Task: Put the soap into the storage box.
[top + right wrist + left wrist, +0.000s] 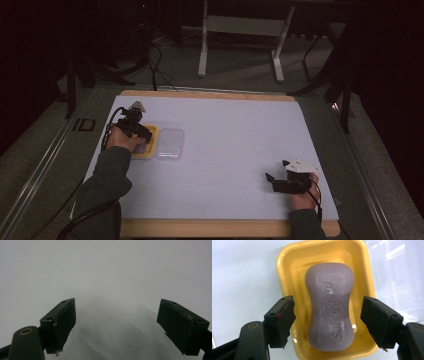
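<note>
A: Soap [329,306], the purple bar, lies flat in the yellow dish [287,262] straight ahead of my left gripper [328,322], its near half between my 2 fingers [283,320]. Nothing pinched: they stand spread, 1 on each side, with clear gaps to the bar.

B: And the right gripper?

A: My right gripper [116,325] hangs over bare white table [105,270], fingers spread wide and empty. From above it sits well apart from the dish, near the table's front edge [292,182], while the left gripper [135,127] is over the dish.

B: How will the bar handle?

A: I judge it stiff and fairly light, but smooth and rounded, so likely slippery. The embossed top gives little purchase, and hard pressure could make it squirt out.

B: Where would you take hold?

A: At the narrowed waist, 1 finger on each long flank, where the pinched-in shape helps lock the grip. The dish walls stand just beside the bar, so my fingers must go down inside the rim. A clear lid [169,142] lies just beside the dish.
</note>
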The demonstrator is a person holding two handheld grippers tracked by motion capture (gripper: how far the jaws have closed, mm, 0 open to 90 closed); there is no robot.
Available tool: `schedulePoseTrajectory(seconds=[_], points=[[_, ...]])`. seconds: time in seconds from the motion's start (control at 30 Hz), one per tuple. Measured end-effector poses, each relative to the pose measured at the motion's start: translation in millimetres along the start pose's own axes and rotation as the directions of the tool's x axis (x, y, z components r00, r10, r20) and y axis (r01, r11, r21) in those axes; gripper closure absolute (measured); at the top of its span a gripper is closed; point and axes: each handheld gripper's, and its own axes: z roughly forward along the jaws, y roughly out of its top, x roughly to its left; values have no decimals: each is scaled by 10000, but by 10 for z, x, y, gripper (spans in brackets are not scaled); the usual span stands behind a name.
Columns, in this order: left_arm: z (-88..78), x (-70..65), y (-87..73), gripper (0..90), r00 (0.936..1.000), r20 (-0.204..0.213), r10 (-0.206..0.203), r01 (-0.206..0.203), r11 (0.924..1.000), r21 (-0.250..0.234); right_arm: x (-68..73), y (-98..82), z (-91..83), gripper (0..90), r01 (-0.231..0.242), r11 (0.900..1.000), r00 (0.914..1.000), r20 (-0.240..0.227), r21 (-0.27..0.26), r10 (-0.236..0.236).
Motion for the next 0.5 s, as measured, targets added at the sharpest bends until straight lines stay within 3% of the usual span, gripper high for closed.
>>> schedulePoseTrajectory(seconds=[0.17,0.33,0.4,0.5], points=[[-100,0,-76,278,9998,92,153,-147,9982,-573,1,1,1,153,1,10000,10000,5,10,-1],[-168,-49,-189,287,9991,112,400,-382,9909,-1289,2,0,2,153,7,10000,10000,15,6,-7],[-188,-100,-270,298,9982,142,580,-546,9828,-1767,2,0,1,153,2,10000,10000,20,9,-2],[-183,-200,-450,309,9954,358,887,-764,9627,-2597,-4,0,1,153,-33,10000,10000,-2,15,33]])
